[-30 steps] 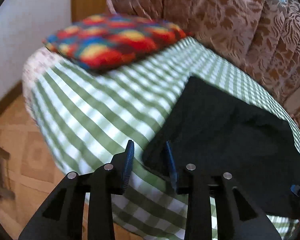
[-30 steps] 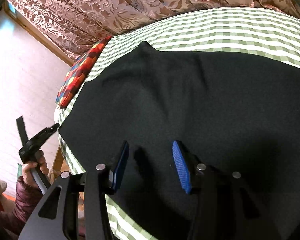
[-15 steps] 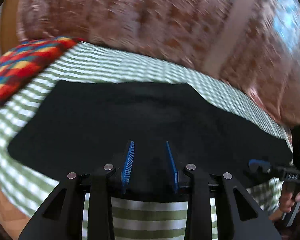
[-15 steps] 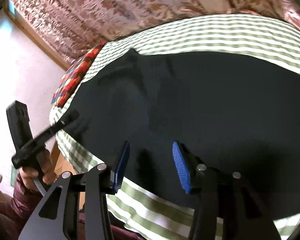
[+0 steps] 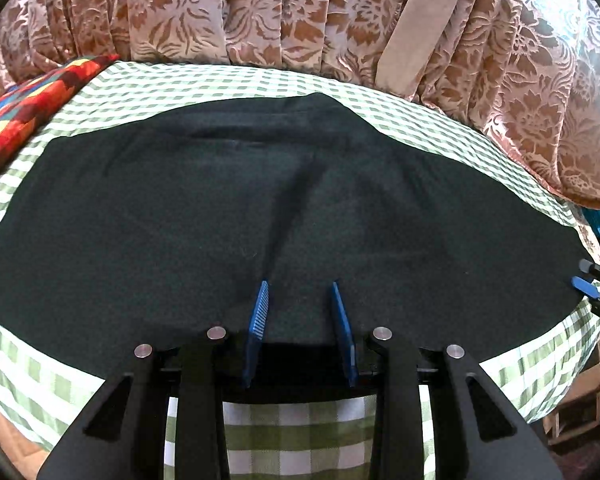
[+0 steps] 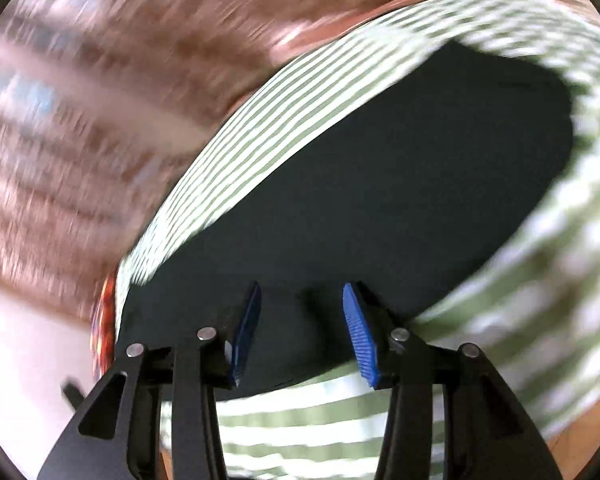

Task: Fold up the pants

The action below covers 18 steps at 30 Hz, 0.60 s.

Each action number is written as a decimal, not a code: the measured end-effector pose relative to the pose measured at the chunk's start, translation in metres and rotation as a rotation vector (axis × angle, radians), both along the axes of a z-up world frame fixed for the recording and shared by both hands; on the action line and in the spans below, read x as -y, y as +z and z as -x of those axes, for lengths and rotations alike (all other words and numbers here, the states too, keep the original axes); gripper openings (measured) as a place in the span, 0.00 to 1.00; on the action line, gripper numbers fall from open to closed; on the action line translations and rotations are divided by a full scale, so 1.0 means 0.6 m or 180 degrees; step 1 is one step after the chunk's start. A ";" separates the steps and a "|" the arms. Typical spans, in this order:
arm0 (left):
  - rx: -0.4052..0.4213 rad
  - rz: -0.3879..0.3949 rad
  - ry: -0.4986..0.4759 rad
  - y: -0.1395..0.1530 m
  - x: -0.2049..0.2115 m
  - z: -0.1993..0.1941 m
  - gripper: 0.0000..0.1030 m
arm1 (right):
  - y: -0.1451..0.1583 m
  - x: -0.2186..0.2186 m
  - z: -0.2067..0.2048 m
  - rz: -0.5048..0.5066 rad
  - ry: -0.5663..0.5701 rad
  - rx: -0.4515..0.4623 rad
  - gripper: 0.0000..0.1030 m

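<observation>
Black pants (image 5: pixel 260 200) spread flat on a green-checked cloth (image 5: pixel 284 432) over a bed or couch, one long dark panel running from the patchwork cushion (image 5: pixel 24 116) on the left to the far right edge. Probably already folded once lengthwise, judging by the single panel and the diagonal crease near the middle; crosswise folds not yet made, so roughly the first half done at most.

Left gripper (image 5: pixel 300 316) poised over the near hem, blue fingers (image 5: pixel 260 308) apart with cloth behind them, nothing pinched. Right gripper (image 6: pixel 300 320) over the near edge at the other end of the pants (image 6: pixel 380 200), fingers (image 6: pixel 358 328) apart, gap narrowing slightly, nothing clamped.

Left wrist view: sharp, whole garment, brown patterned curtain (image 5: pixel 300 12) behind, and the tip of the other gripper (image 5: pixel 586 284) by the right end of the pants. Right wrist view: heavily smeared, only one end of the garment and blurred cloth (image 6: pixel 300 412); crease and cushion detail unreadable.
</observation>
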<state>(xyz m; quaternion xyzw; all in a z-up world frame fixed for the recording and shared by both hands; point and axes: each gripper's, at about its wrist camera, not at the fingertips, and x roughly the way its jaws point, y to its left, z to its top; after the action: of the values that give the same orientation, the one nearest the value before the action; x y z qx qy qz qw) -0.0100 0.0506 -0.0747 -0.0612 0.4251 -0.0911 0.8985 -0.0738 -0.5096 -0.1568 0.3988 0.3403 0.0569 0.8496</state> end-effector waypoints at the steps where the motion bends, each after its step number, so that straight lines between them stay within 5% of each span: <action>1: 0.0005 -0.0018 0.0006 0.000 0.002 0.001 0.31 | -0.003 0.033 0.012 -0.0070 -0.0216 -0.0019 0.41; 7: -0.0014 0.0026 0.0037 0.001 0.001 0.001 0.31 | -0.036 0.150 0.040 -0.0302 -0.1079 -0.0319 0.43; 11: -0.0066 0.0100 0.0063 0.001 -0.002 -0.004 0.31 | -0.059 0.171 0.022 -0.0553 -0.1244 -0.0323 0.41; 18: -0.0081 0.0059 0.0071 -0.001 0.001 -0.006 0.31 | -0.066 0.193 -0.021 -0.0466 -0.1323 -0.0271 0.33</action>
<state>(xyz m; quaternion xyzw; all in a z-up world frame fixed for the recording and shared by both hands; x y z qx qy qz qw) -0.0063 0.0502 -0.0750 -0.0754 0.4349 -0.0841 0.8934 -0.0614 -0.6255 -0.1965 0.5230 0.2813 -0.1117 0.7968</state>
